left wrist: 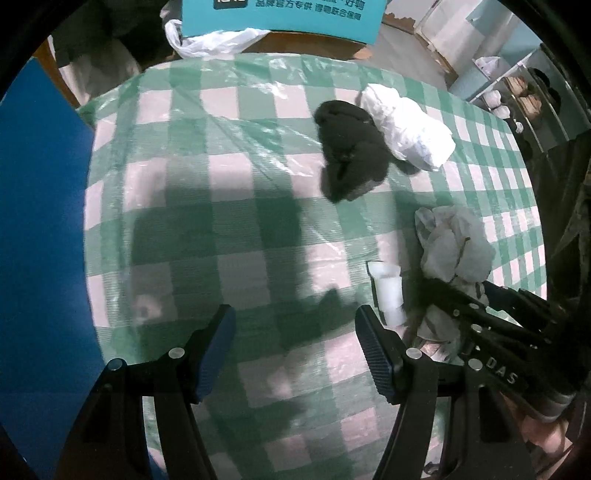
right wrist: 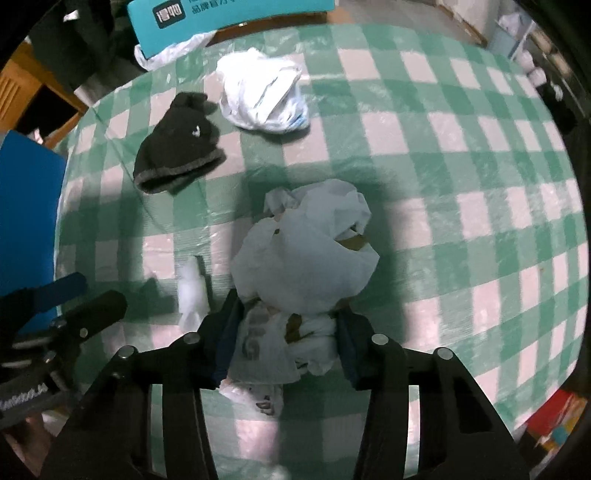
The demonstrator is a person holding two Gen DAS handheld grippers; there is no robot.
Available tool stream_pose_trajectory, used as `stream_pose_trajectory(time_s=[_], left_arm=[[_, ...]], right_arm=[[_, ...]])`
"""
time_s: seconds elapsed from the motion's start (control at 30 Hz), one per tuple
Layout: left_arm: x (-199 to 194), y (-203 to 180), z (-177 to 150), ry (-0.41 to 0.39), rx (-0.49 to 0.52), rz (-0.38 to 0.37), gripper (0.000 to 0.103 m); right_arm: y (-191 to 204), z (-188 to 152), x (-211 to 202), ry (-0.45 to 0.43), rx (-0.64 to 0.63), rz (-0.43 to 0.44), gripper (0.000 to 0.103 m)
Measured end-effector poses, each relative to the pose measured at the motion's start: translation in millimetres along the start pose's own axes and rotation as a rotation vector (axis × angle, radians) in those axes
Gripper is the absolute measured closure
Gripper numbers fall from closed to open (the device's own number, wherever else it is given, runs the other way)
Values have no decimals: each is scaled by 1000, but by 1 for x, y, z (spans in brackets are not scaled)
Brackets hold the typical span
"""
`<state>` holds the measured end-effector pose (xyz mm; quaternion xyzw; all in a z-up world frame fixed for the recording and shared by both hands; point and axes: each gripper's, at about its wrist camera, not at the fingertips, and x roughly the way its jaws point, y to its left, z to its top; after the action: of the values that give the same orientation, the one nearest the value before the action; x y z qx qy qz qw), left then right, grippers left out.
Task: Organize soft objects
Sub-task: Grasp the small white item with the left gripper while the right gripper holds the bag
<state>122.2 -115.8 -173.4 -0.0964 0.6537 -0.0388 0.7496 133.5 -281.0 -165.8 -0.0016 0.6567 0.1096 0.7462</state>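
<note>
On the green-checked tablecloth point(right wrist: 424, 155), the right gripper point(right wrist: 282, 339) is pointing nearly straight down and clamping its fingers point(right wrist: 225, 343) on the crumpled white plastic bag point(right wrist: 306, 258), so the grab step looks under way; next it probably needs a clean lift without shedding the loose lower folds. Beside it, the left gripper point(left wrist: 295, 350) is hovering with fingers wide apart and empty, while the black sock point(right wrist: 177, 147) and second white bag point(right wrist: 262, 96) are lying farther back, possibly touching.

"DAS" stands on the right tool point(left wrist: 496, 371); the teal box's point(left wrist: 280, 14) print is unreadable.
</note>
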Motion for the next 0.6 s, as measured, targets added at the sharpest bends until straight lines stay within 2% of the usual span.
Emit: stream_pose_trajectory(time_s=[0.23, 0.6], left_arm=[[6, -14, 5, 21, -55, -68, 34], [23, -41, 10, 37, -94, -80, 34]], right_arm=[[-18, 0, -15, -26, -17, -9, 58], [-56, -11, -33, -43, 26, -13, 58]])
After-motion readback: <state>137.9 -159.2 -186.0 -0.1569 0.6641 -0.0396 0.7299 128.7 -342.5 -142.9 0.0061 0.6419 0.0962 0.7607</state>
